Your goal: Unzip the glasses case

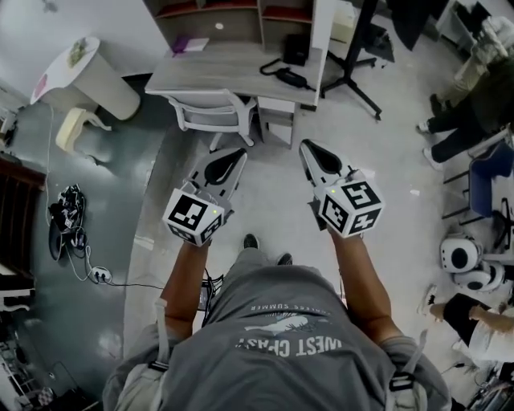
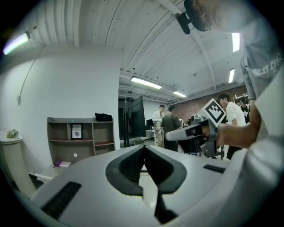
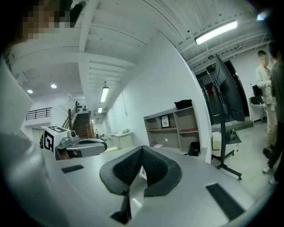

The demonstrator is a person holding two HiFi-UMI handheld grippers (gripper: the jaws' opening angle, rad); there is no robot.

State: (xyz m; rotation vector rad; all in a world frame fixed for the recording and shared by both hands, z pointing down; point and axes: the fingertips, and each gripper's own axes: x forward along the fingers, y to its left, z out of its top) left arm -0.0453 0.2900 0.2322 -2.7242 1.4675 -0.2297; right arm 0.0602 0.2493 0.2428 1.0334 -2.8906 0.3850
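Note:
I make out no glasses case in any view. In the head view my left gripper (image 1: pixel 239 152) and right gripper (image 1: pixel 305 145) are held side by side above the floor, pointing at a grey desk (image 1: pixel 233 71). Both are shut with nothing between the jaws. The left gripper view shows its dark pads (image 2: pixel 133 166) pressed together, with the right gripper (image 2: pixel 195 133) off to the right. In the right gripper view the pads (image 3: pixel 128 168) also meet, and the left gripper (image 3: pixel 82 146) shows at the left. On the desk lie a black corded item (image 1: pixel 289 78) and a purple item (image 1: pixel 189 44).
A white chair (image 1: pixel 210 112) is tucked under the desk, and a shelf unit (image 1: pixel 241 12) stands behind it. A black stand (image 1: pixel 353 76) rises to the right of the desk. People (image 1: pixel 462 120) are at the right, a white round table (image 1: pixel 76 72) and floor cables (image 1: pixel 68 217) at the left.

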